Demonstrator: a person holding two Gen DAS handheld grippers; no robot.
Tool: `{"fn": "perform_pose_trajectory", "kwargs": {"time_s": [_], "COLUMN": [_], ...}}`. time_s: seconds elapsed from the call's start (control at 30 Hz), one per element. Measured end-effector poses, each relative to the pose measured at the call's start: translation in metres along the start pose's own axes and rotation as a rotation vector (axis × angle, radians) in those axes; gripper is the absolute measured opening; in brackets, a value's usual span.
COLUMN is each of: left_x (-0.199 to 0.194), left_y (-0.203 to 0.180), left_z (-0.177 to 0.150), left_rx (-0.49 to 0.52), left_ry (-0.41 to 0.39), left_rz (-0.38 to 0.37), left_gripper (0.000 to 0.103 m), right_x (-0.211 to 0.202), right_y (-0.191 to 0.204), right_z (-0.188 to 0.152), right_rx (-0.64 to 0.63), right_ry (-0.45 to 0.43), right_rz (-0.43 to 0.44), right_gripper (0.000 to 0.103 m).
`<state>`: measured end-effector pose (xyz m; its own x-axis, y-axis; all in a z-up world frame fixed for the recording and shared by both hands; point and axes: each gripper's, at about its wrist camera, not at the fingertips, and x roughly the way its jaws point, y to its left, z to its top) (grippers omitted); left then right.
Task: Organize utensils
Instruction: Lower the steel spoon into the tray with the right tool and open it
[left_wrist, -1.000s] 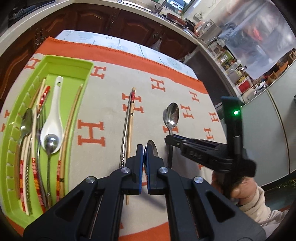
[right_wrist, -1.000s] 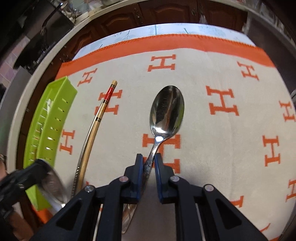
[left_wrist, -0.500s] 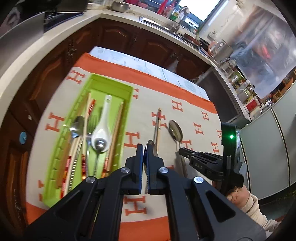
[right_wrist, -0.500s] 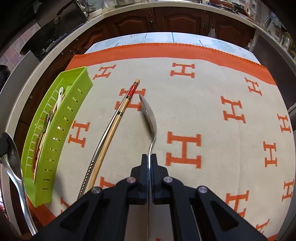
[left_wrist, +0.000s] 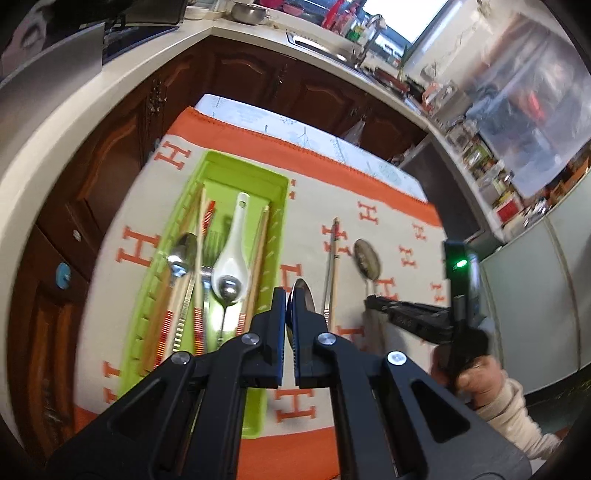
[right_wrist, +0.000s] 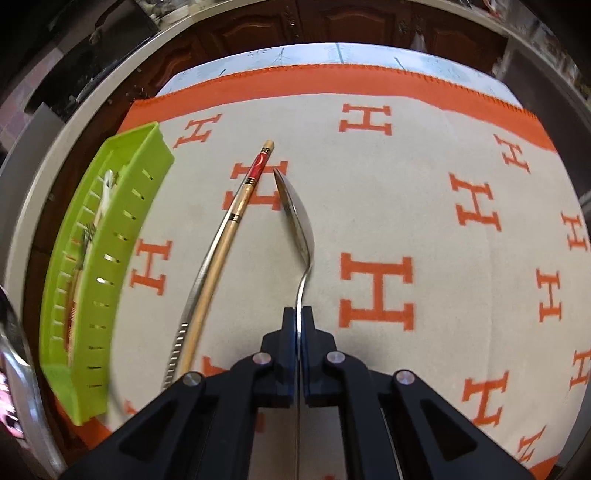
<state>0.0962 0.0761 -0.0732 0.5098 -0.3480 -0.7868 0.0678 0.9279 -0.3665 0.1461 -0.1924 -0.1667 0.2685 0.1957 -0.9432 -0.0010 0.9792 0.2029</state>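
My left gripper (left_wrist: 290, 299) is shut on a metal spoon (left_wrist: 302, 300), held in the air just right of the green tray (left_wrist: 275, 236). The tray holds a white soup spoon (left_wrist: 233, 254), metal spoons, a fork and several chopsticks. My right gripper (right_wrist: 298, 314) is shut on the handle of a second metal spoon (right_wrist: 300, 221), lifted off the cloth and turned on edge. In the left wrist view that gripper (left_wrist: 375, 303) hangs right of centre, its spoon (left_wrist: 366, 258) pointing away. A wooden chopstick (right_wrist: 236, 218) and a metal chopstick (right_wrist: 194, 291) lie side by side on the cloth.
An orange-bordered beige cloth (right_wrist: 424, 192) with H marks covers the table. Dark wood cabinets (left_wrist: 258, 77) and a pale worktop curve around the far and left sides. A hand (left_wrist: 476, 380) in a pale sleeve grips the right tool.
My left gripper rose and drew back with its spoon, bringing the whole tray into view. My right gripper shut on the second spoon, lifted it off the cloth and turned it on edge.
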Motion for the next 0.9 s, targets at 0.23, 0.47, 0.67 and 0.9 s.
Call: {"fn": "perform_pose_trajectory", "kwargs": {"time_s": [0.23,0.47,0.67,0.9], "left_x": [-0.023,0.005,0.039,0.050], "left_y": [0.005,0.016,0.006,0.009], "left_z": [0.024,0.036,0.019,0.022], "left_rx": [0.168,0.381,0.602,0.537], "left_ry": [-0.066,0.000,0.089,0.107], "left_rz": [0.149,0.286,0.311,0.358], "left_gripper": [0.001,0.001,0.001,0.002], "right_x": [-0.059,-0.065,-0.038,-0.025], "right_y": [0.036,0.086,0.105,0.112], "right_z": [0.008,0.014,0.011,0.005], "right_rx": [0.033,0.065,0.124,0.156], "right_ry": [-0.069,-0.078,-0.034,-0.024], "right_rz": [0.221,0.355,0.419,0.424], "right_gripper": [0.002,0.002,0.002,0.002]}}
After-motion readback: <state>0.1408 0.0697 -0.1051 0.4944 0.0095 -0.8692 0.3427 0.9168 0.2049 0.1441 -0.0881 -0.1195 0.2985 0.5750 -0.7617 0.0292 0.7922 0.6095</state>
